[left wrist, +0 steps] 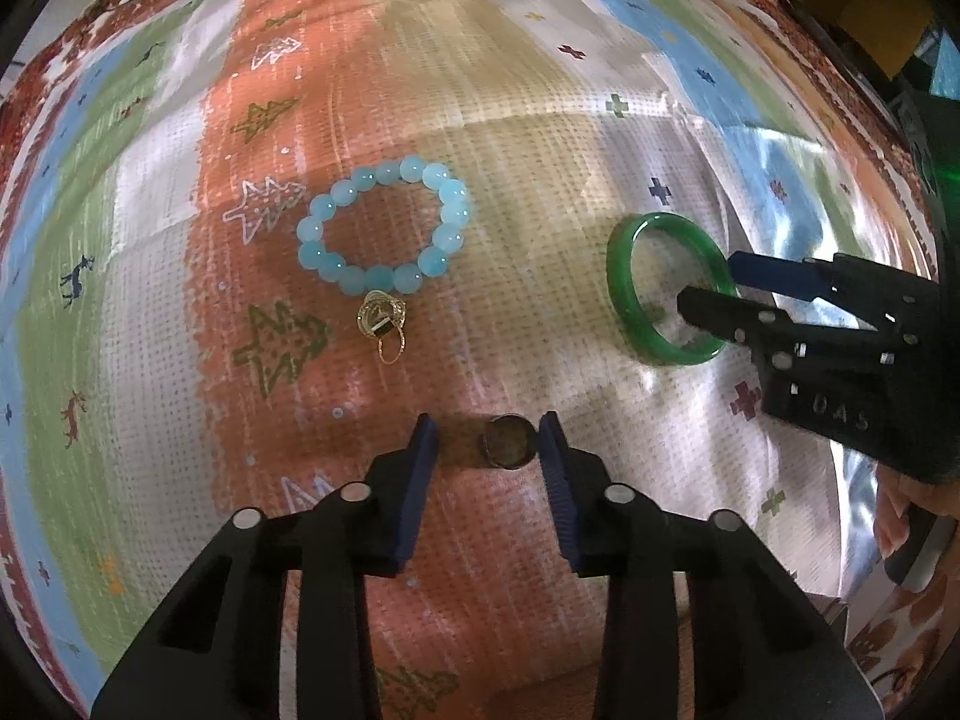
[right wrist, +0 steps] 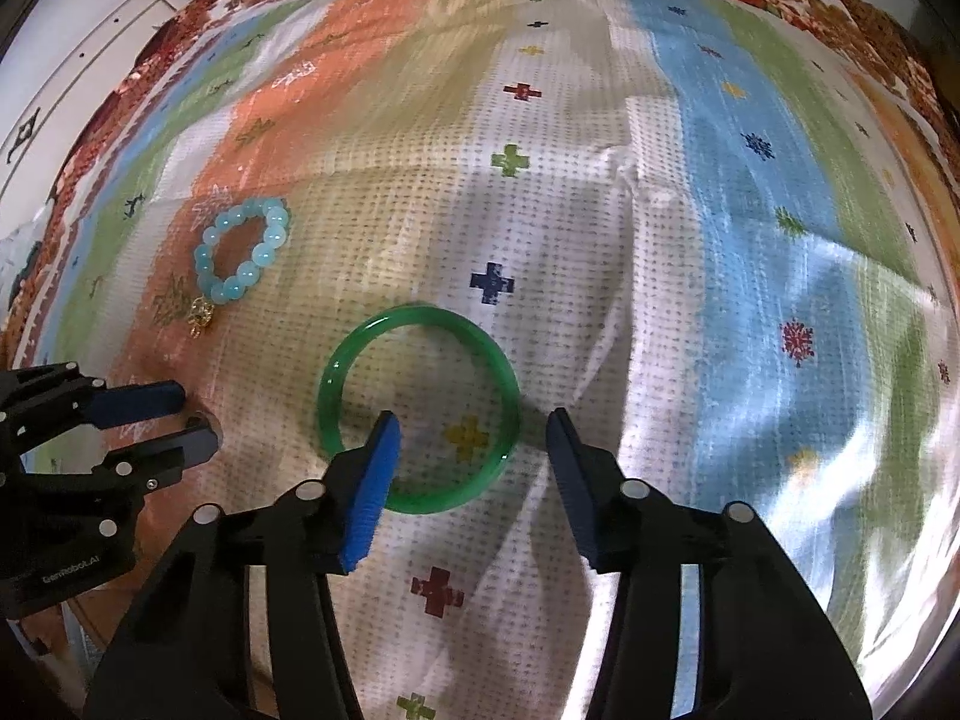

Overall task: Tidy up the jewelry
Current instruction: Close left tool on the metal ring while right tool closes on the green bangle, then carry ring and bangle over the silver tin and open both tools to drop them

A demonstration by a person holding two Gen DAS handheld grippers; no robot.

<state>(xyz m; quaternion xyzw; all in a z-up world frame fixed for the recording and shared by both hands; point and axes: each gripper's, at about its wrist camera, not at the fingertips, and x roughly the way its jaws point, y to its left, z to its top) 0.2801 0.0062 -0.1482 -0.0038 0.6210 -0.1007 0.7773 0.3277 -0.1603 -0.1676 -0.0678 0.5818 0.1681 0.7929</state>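
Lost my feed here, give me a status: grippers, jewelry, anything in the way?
Left gripper open around small dark ring. Right gripper open astride green bangle rim. Blue bead bracelet, gold piece lie apart. Nothing blocking.

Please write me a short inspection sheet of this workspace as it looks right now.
Surface: patterned cloth, wrinkled at right.
Job's things: green bangle flat; blue bead bracelet flat; gold chain piece beside it; small dark ring.
Clutter: nothing seen.
Grippers: left gripper open around the ring; right gripper open, one finger inside the bangle, one outside.
Cables: nothing seen.
Surroundings: white cabinet beyond cloth.
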